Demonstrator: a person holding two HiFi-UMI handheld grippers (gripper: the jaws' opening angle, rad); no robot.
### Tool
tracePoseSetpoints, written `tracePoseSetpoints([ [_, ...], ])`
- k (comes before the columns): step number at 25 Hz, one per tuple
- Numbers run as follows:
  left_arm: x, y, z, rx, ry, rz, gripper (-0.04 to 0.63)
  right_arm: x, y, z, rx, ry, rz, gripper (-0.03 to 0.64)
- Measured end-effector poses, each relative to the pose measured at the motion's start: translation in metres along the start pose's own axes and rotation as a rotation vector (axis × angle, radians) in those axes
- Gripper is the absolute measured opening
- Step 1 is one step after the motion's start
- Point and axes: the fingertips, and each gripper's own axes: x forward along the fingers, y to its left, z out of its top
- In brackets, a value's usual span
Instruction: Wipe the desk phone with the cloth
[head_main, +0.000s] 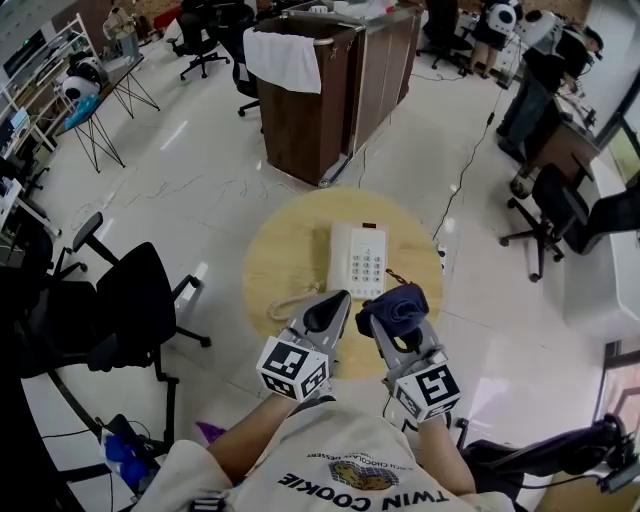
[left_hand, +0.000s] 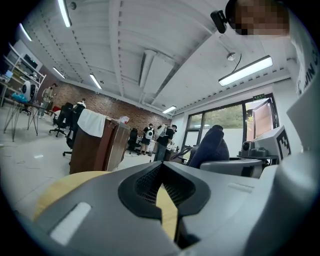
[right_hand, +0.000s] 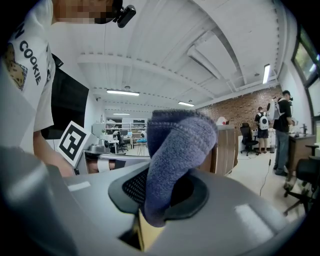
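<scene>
A glossy pale floor (head_main: 190, 170) is reflecting the light. A tall brown wooden cabinet (head_main: 300, 120) is standing beyond a round wooden table (head_main: 280, 250), a white sheet (head_main: 283, 60) hanging over its corner. A black office chair (head_main: 140, 300) is sitting at the left. Strip lights (left_hand: 245, 71) are glowing on the white ribbed ceiling (left_hand: 165, 35); a brick wall (left_hand: 112, 106) is closing the far end (people (left_hand: 162, 140) are standing there), and big windows (left_hand: 222, 120) are letting in daylight.

We wear a cream short-sleeved T-shirt (head_main: 335, 450) with black lettering and a cookie print at six o'clock; our left gripper (head_main: 338, 298) and right gripper (head_main: 388, 325) are grey, black-padded, the left cube (head_main: 293, 367) and right cube (head_main: 430, 388) white with black square markers
</scene>
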Motion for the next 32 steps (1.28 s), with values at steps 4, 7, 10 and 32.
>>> tracePoseSetpoints([
  [4, 0.008, 0.012, 0.003, 0.009, 0.009, -0.024, 0.006, 0.017, -0.003, 0.004, -0.002, 0.003, -0.013, 0.064],
  [7, 0.014, 0.018, 0.002, 0.010, 0.024, -0.030, 0.006, 0.026, -0.007, 0.005, 0.000, 0.007, -0.014, 0.064],
  [10, 0.021, 0.021, -0.003, 0.008, 0.036, -0.029, 0.006, 0.033, -0.013, 0.003, 0.005, 0.011, -0.012, 0.064],
  [32, 0.030, 0.085, -0.031, -0.045, 0.068, 0.226, 0.006, 0.192, -0.111, -0.045, -0.049, 0.137, 0.112, 0.064],
])
